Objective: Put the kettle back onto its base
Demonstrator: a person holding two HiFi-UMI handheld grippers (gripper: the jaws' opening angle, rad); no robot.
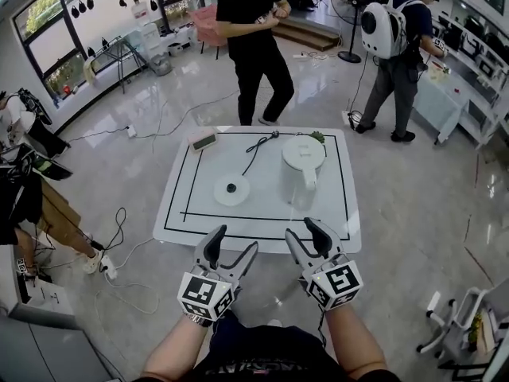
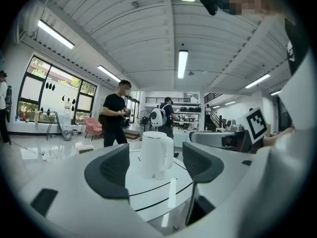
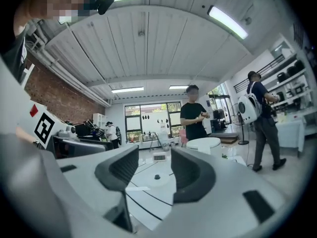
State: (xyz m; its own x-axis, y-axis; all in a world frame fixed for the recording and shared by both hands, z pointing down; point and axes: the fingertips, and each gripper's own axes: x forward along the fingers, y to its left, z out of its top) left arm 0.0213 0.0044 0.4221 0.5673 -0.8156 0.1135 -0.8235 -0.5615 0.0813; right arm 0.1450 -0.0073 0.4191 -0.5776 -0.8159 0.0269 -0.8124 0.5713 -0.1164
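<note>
The white plastic kettle (image 1: 303, 168) stands upright on the white square table with black tape lines (image 1: 179, 205), just right of centre in the head view. It is apart from its round white base (image 1: 231, 190), which lies to its left. Your left gripper (image 1: 231, 243) and right gripper (image 1: 307, 235) hover below the table's lower edge, jaws spread wide — nothing between them.

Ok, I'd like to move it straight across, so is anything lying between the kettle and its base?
Nothing visible. Bare table separates the kettle from the base to its left. The base's cord runs off toward the far edge, clear of that path.
</note>
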